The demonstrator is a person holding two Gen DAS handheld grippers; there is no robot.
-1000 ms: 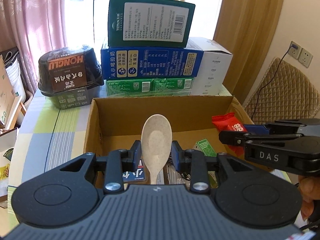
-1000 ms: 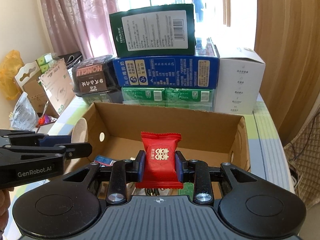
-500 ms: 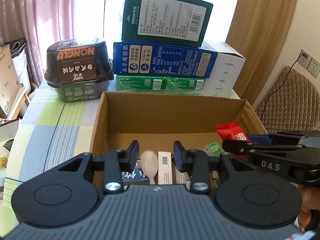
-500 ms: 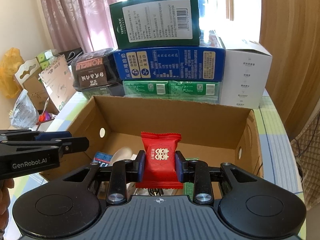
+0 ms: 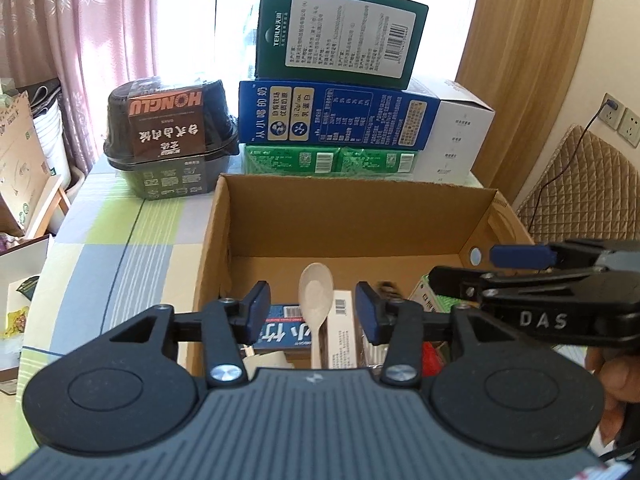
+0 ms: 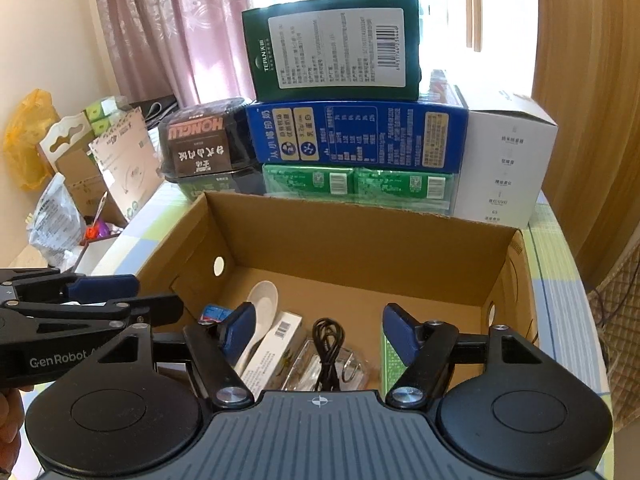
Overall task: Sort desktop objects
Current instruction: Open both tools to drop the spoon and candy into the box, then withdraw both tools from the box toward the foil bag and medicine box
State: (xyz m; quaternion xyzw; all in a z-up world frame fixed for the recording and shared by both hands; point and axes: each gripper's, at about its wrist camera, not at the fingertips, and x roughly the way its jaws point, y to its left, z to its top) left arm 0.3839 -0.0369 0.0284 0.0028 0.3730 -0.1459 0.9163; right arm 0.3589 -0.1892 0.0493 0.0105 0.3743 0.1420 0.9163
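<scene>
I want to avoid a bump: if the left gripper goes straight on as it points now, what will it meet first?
Probably the beige plastic spoon lying in the brown cardboard box. The left gripper, jaws opening and holding nothing, aims at it; depth is unclear.

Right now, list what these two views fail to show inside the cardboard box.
- Red packet: left wrist view shows only a sliver behind the left gripper; in the right wrist view it cannot be found.
- Near end of the box: both views, covered by the gripper bodies.
- Spoon handle: right wrist view, behind a pad of the right gripper.
- Print on the white carton: too small to read.
- Both grippers' jaws are opening, nothing between them.
</scene>
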